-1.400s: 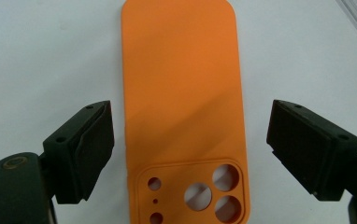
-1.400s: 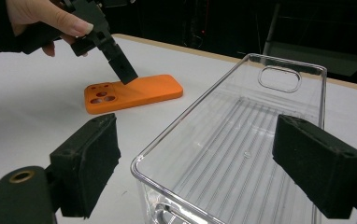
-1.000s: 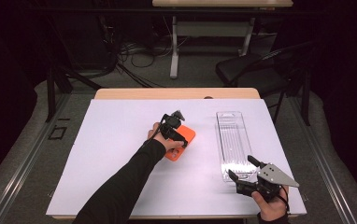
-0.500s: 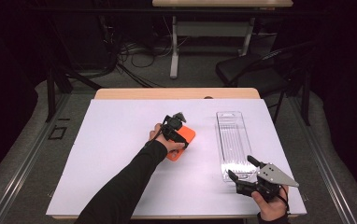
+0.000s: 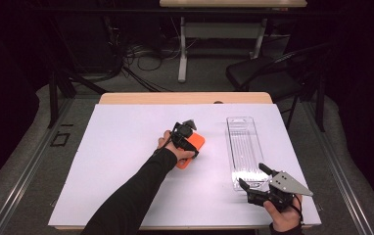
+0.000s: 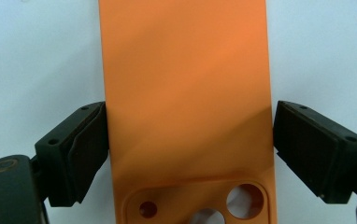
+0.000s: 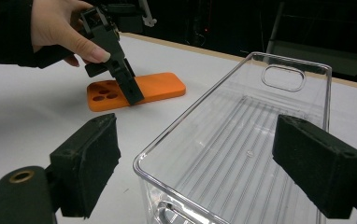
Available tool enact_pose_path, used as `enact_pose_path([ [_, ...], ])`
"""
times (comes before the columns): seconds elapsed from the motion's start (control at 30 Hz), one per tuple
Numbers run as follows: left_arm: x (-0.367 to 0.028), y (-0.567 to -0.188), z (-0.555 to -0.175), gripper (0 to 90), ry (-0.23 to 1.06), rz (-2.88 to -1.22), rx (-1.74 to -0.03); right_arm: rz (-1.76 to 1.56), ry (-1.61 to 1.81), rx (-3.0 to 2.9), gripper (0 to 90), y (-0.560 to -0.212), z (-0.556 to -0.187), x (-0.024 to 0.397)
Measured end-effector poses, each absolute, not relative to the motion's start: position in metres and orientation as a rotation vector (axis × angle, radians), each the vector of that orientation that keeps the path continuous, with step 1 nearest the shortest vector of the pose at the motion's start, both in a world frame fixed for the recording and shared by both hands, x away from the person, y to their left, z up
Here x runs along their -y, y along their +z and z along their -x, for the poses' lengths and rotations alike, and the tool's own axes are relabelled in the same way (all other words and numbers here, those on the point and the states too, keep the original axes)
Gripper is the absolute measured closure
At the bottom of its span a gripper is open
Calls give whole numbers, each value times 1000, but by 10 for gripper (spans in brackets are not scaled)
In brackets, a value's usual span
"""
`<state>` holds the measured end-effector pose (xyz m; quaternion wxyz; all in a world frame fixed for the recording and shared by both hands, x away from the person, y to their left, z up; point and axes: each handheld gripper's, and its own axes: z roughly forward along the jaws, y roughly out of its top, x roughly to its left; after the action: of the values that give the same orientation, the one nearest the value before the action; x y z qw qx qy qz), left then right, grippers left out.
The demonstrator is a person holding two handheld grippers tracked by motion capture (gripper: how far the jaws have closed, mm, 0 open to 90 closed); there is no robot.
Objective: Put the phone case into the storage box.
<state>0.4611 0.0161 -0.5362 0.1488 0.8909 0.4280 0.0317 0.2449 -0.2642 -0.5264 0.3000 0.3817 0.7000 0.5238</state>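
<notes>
Left gripper [image 6: 186, 154] straddles the orange phone case [image 6: 186, 93], flat left of the clear bin [image 5: 246, 152], jaws spread. Right gripper [image 7: 214, 168] open at the bin's near end. Next: squeeze, lift.

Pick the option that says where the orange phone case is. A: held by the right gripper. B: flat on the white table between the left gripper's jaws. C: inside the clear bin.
B: the orange phone case lies flat on the white table, the left gripper straddling its sides; the clear bin holds nothing.
</notes>
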Motion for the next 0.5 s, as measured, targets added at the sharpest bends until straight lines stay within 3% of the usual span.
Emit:
enact_pose_path([
  [0.5,-12,-535,-464,137,97,-2587,-1252,-1011,1390,-1864,140,-527,-245,264],
])
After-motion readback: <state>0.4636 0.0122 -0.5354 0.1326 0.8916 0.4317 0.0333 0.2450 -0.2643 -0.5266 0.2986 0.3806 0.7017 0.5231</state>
